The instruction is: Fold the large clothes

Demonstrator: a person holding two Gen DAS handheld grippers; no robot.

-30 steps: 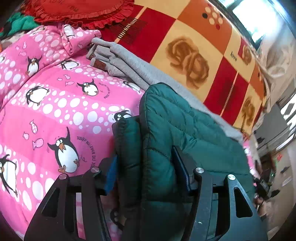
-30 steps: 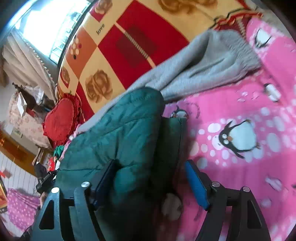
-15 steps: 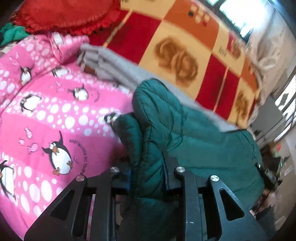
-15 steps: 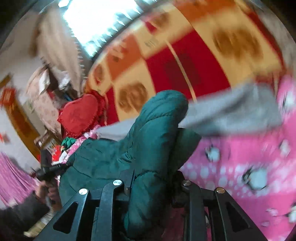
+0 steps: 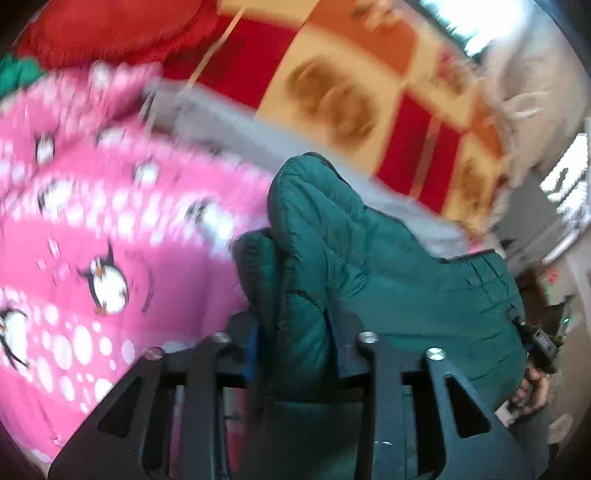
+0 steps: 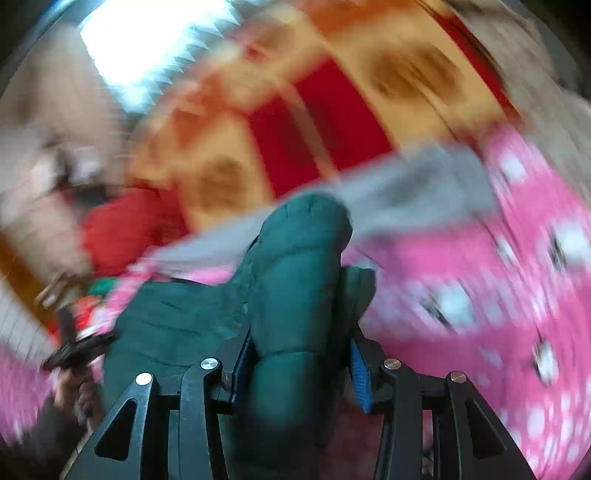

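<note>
A dark green quilted puffer jacket (image 5: 369, 266) lies on the pink penguin bedspread (image 5: 92, 221). My left gripper (image 5: 295, 332) is shut on a thick fold at one edge of the jacket. My right gripper (image 6: 299, 354) is shut on a fold of the same jacket (image 6: 291, 280) at the other edge. The jacket stretches between the two and is lifted off the bed. Both views are blurred by motion.
A grey garment (image 5: 229, 129) lies behind the jacket, also in the right wrist view (image 6: 417, 184). A red and yellow checked blanket (image 5: 332, 92) covers the bed behind it. A red heart cushion (image 5: 110, 29) lies at the far left.
Both grippers closed on the jacket's edges from open a second ago. Both have since lifted and moved with the jacket, and the views are now blurred.
</note>
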